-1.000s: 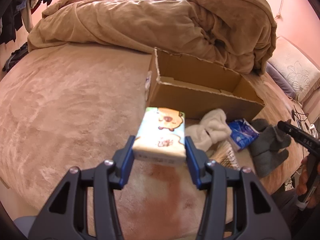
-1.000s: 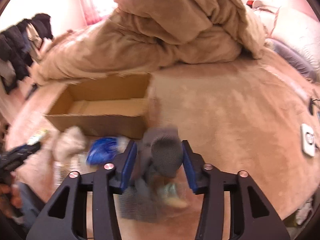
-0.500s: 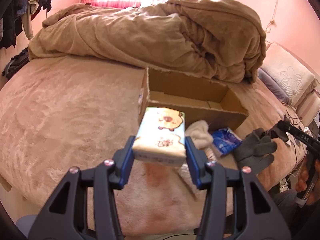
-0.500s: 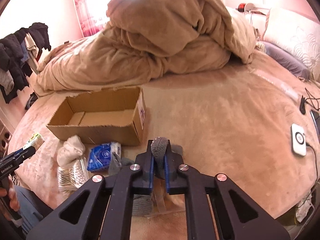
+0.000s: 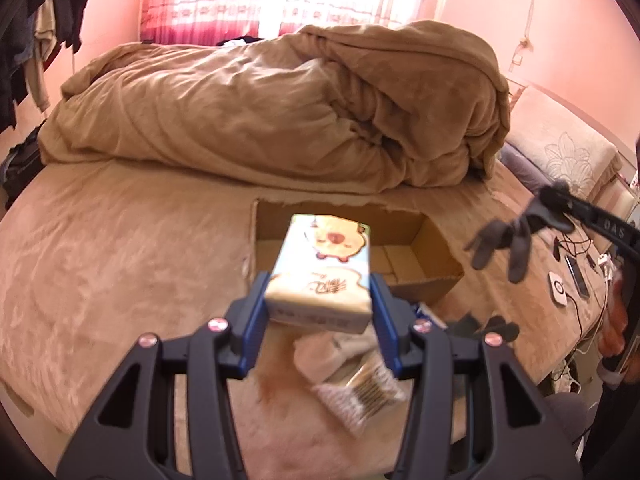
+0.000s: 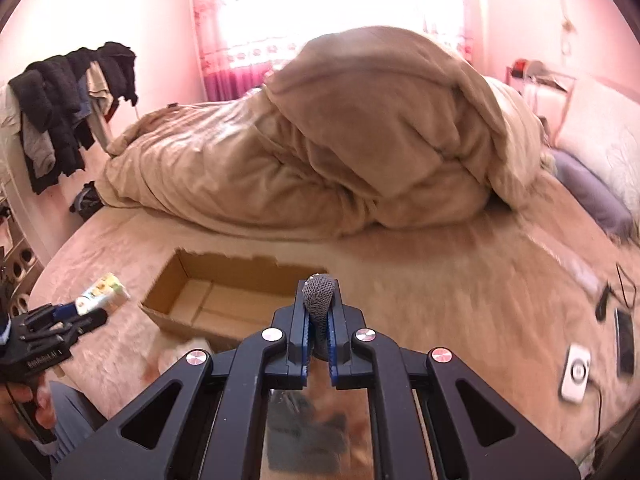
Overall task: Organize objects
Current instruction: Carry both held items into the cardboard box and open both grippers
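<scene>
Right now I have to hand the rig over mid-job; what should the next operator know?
Left tongs: shut on the tissue pack, held above the near edge of the box.
Right tongs: shut on a grey glove, lifted off the bed to the right of the box.
Box: open on the bed; no items visible inside.
Still on the bed in front of the box: a white sock, a patterned packet, a second grey glove.
Left to do: drop both held items in, then collect the rest.
</scene>
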Demonstrator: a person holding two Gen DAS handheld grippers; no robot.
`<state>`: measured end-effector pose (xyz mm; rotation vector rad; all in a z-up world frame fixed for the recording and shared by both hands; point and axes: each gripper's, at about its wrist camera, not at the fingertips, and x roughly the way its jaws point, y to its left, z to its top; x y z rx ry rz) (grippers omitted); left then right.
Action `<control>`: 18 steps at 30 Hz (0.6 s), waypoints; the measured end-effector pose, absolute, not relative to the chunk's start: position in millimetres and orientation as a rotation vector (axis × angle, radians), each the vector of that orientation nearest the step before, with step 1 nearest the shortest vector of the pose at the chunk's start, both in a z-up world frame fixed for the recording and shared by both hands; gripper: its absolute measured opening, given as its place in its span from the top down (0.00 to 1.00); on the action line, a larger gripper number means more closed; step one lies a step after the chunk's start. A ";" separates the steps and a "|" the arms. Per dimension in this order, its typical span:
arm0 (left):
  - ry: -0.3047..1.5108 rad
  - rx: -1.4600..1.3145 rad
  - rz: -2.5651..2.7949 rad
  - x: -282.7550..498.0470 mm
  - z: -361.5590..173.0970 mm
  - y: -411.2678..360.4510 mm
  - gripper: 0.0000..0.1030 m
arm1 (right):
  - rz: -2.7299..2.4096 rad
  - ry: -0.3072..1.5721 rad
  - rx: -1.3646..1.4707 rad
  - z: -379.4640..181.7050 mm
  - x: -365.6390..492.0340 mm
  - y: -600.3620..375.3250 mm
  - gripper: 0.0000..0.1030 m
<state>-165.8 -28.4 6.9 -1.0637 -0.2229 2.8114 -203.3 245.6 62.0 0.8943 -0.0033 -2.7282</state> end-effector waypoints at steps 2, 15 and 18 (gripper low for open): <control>-0.205 -1.063 2.806 -178.8 11.1 -20.2 0.53 | -2.715 0.008 0.875 66.2 -214.0 235.9 0.93; -0.150 -1.193 2.720 -280.9 -32.2 29.0 0.52 | -2.618 0.041 0.954 8.1 -304.7 185.0 0.93; -0.143 -1.241 2.692 -295.9 -51.9 36.9 0.52 | -2.619 0.028 0.992 -13.5 -310.5 186.2 0.93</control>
